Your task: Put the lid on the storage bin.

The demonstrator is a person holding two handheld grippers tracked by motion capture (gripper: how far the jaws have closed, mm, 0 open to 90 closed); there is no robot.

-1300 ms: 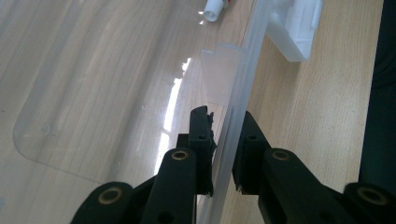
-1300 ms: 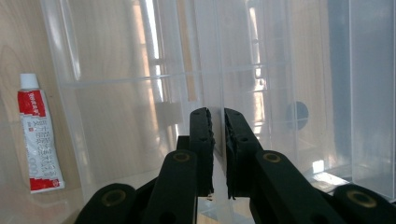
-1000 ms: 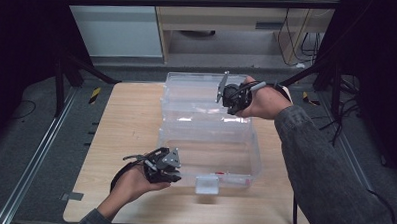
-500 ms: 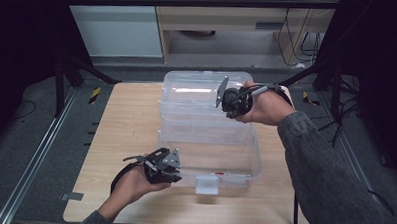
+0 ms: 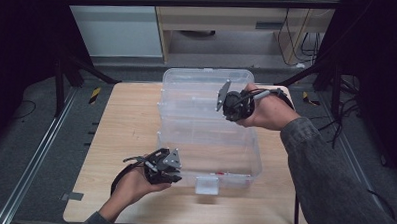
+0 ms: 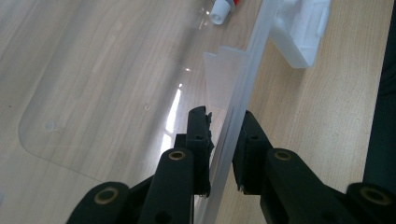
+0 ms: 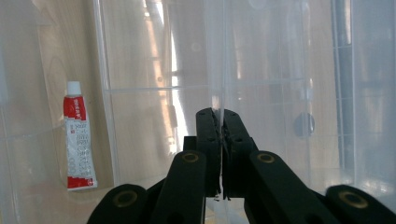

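**A:** Where is the box, and what state is it in?

**B:** The clear plastic box (image 5: 210, 142) sits on the wooden table (image 5: 121, 124), toward its right half. Its lid (image 5: 207, 90) is not flat on the box; it stands raised at the far side, tilted over the opening. My guess is that it is being swung on its far edge, but whether open or closed I cannot tell.

**A:** Anything inside?

**B:** A red-and-white tube (image 7: 78, 135) with a white cap lies on the box floor near one wall.

**A:** And the grippers?

**B:** The right gripper (image 5: 226, 100) has its jaws pressed tight on a thin clear edge, which I take to be the lid's. The left gripper (image 6: 223, 135) is at the near left corner, its jaws narrow, one on each side of the box wall. They look close to the plastic, though I cannot be sure they pinch it. It seems to steady the box.

**A:** The white latch (image 5: 207, 185)?

**B:** It hangs loose at the front, unfastened. So the lid's travel and any latching are unfinished.
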